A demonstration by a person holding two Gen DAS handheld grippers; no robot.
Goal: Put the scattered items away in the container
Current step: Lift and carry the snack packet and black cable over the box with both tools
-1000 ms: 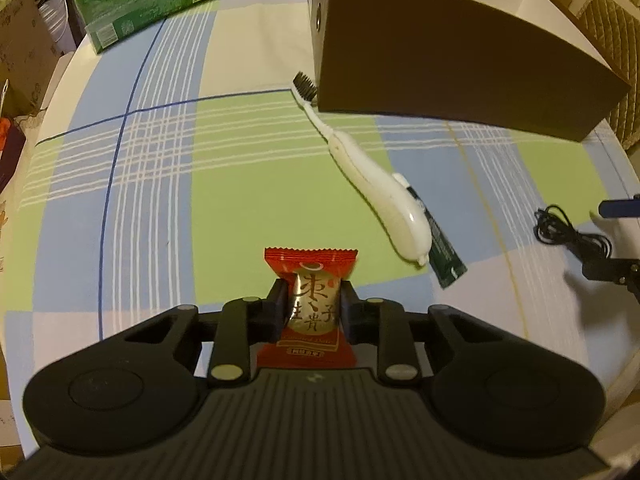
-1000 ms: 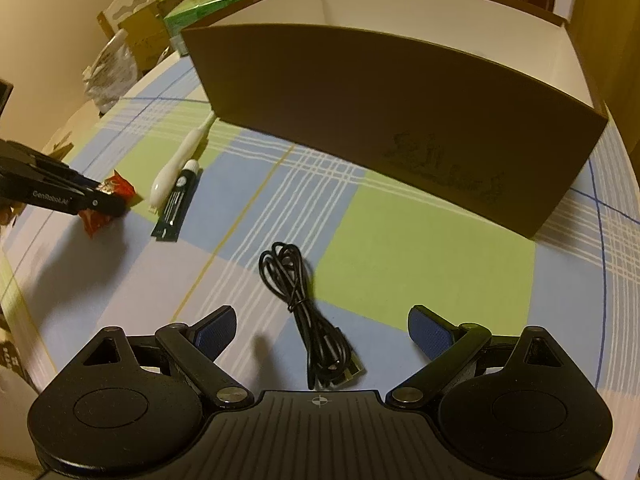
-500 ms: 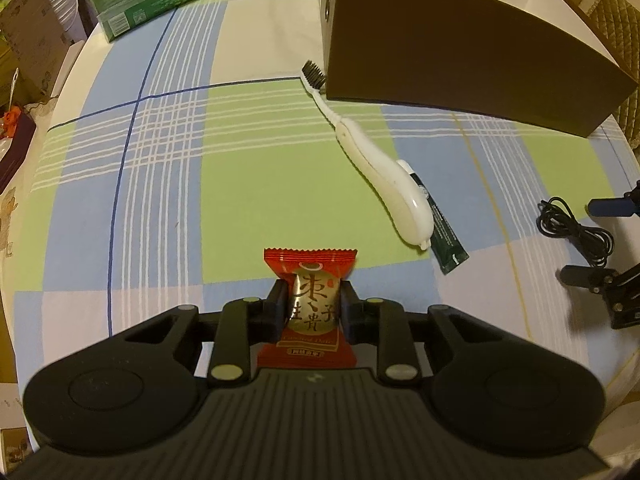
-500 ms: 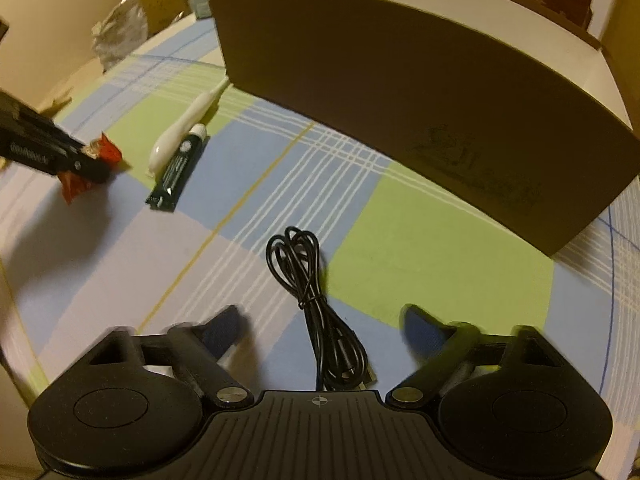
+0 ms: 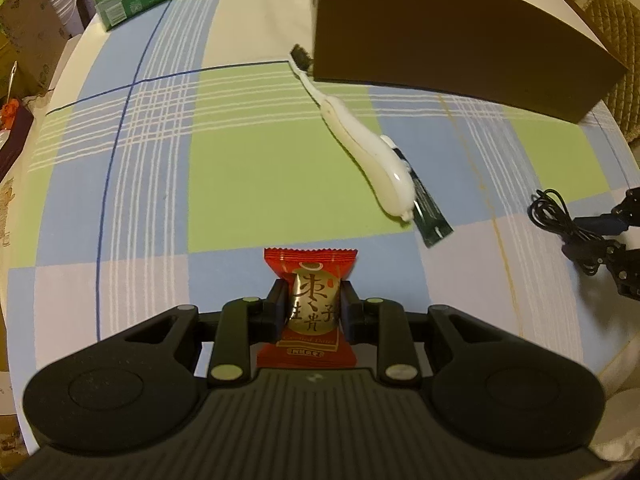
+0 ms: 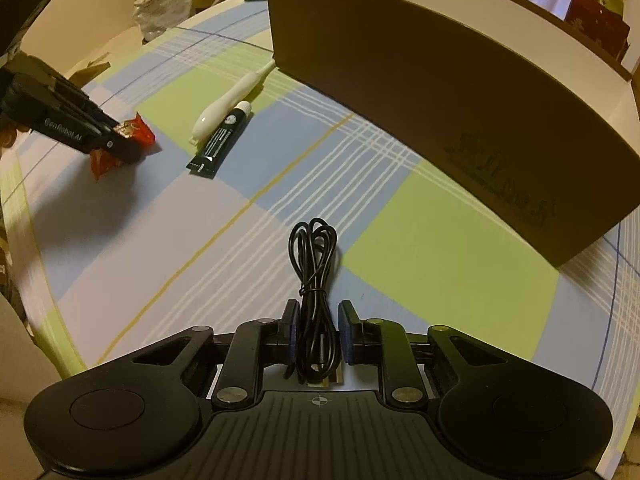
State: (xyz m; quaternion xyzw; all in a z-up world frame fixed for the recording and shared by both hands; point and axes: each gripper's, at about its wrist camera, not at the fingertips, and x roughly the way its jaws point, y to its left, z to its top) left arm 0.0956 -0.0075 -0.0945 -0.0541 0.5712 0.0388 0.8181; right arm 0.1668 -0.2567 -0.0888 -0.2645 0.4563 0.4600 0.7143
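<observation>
Checked blue-and-green tablecloth (image 5: 248, 168), tall brown cardboard box (image 6: 440, 92) at twelve o'clock; left gripper (image 5: 312, 308) pinches the red candy packet (image 5: 310, 280), right gripper (image 6: 318, 336) has its jaws nearly closed around the coiled black cable (image 6: 316, 256) (contact unclear) — squeeze firmly, then lift clear of the wall

Matte black plastic throughout. Left gripper (image 5: 312, 304): ribbed housing behind, 2 round domed caps either side, 4 silver screw heads on the linkage arms, triangular cut-outs outboard of the screws. Right gripper (image 6: 318, 330): same build, blue pads (image 6: 347, 336) inside the fingers, small crosshair mark on the housing just behind the screws. White "GenRobot.AI" lettering along the left gripper's side.
</observation>
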